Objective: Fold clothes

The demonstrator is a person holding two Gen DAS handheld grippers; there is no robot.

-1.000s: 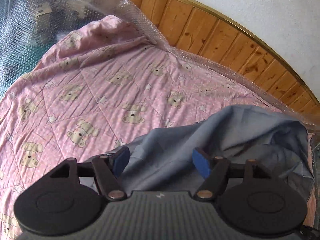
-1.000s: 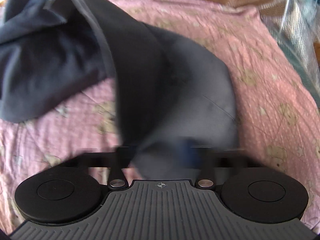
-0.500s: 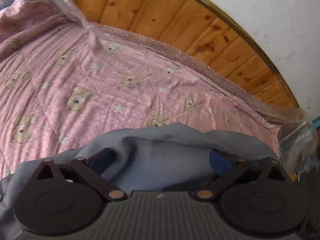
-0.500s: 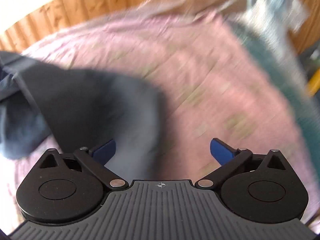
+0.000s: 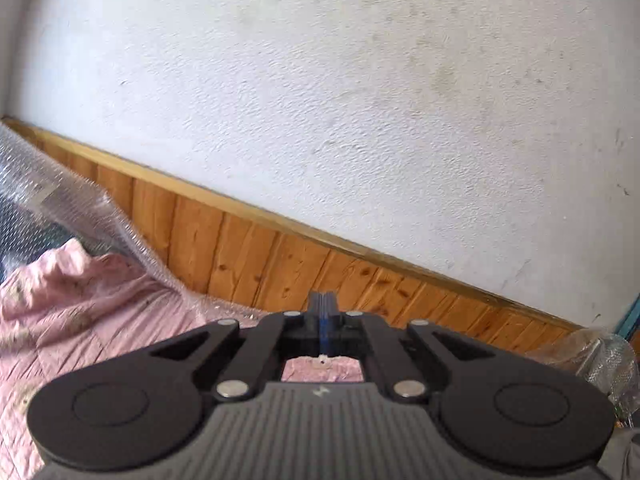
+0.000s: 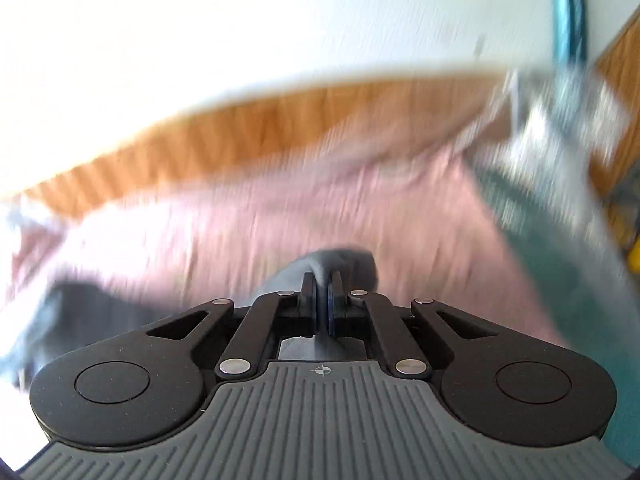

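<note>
My right gripper (image 6: 321,285) is shut on a fold of the grey garment (image 6: 344,259), which bulges up over the fingertips. More of the grey cloth trails off, blurred, at the lower left of the right wrist view. My left gripper (image 5: 324,307) is shut and tilted up toward the wall. No cloth shows between its fingers. Pink quilt shows through the gap behind them. A sliver of grey garment (image 5: 629,454) sits at the bottom right corner of the left wrist view.
A pink bear-print quilt (image 5: 80,320) covers the bed. Wooden panelling (image 5: 280,264) and a white wall (image 5: 360,100) stand behind it. Bubble wrap (image 5: 48,200) rises at the left and lies crumpled at the right (image 5: 604,360). A teal surface (image 6: 560,272) borders the quilt.
Both grippers went from open to shut. The right one closed on the grey garment. Both views swung up from the bed toward the wall, and the right view is motion-blurred.
</note>
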